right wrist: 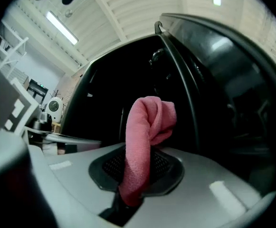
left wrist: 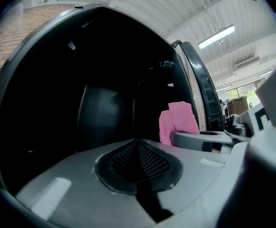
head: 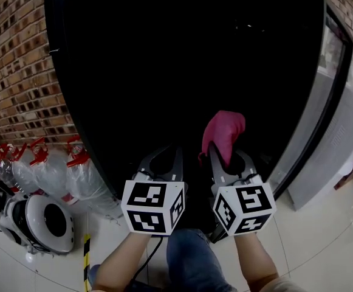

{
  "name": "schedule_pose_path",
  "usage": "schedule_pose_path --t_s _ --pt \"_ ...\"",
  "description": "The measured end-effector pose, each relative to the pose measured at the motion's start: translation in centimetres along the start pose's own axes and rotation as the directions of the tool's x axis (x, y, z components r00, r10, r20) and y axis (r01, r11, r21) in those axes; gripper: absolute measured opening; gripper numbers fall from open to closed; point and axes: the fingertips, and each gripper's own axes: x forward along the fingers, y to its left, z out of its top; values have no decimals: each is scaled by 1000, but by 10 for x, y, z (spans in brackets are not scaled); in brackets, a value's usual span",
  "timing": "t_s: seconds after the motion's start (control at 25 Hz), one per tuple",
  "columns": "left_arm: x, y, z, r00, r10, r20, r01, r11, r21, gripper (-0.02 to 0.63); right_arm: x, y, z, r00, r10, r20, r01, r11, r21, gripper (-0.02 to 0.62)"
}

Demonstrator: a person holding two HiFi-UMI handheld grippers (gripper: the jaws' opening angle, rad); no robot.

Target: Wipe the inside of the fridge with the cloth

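From the head view, the tall black open fridge (head: 164, 72) fills the frame. The right gripper (head: 225, 158) holds a crumpled pink cloth (head: 223, 132) at its mouth, seemingly ready to wipe, with the left gripper (head: 164, 160) alongside. In the left gripper view, the jaws are together and empty. In the right gripper view, the jaws pinch the cloth low, leaving its bulk free.
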Motion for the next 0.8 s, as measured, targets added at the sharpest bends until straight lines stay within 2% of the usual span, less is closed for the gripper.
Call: schedule_pose_path --t_s 0.12,0.36,0.56,0.8 --pt "-1 1 -4 1000 3 -6 -3 1000 -1 9 -12 8 -1 1000 8 14 -8 1000 -29 58" --pt "-24 8 -3 1000 23 15 -23 1000 1 9 -25 44 8 992 103 70 -101 994 -30 58" --pt "-69 34 -23 989 139 44 -141 989 36 9 -32 107 -12 967 237 94 -226 968 -112 58" --pt "-101 68 -62 974 225 11 -225 974 -9 9 -31 156 -55 935 346 83 -340 938 -72 58"
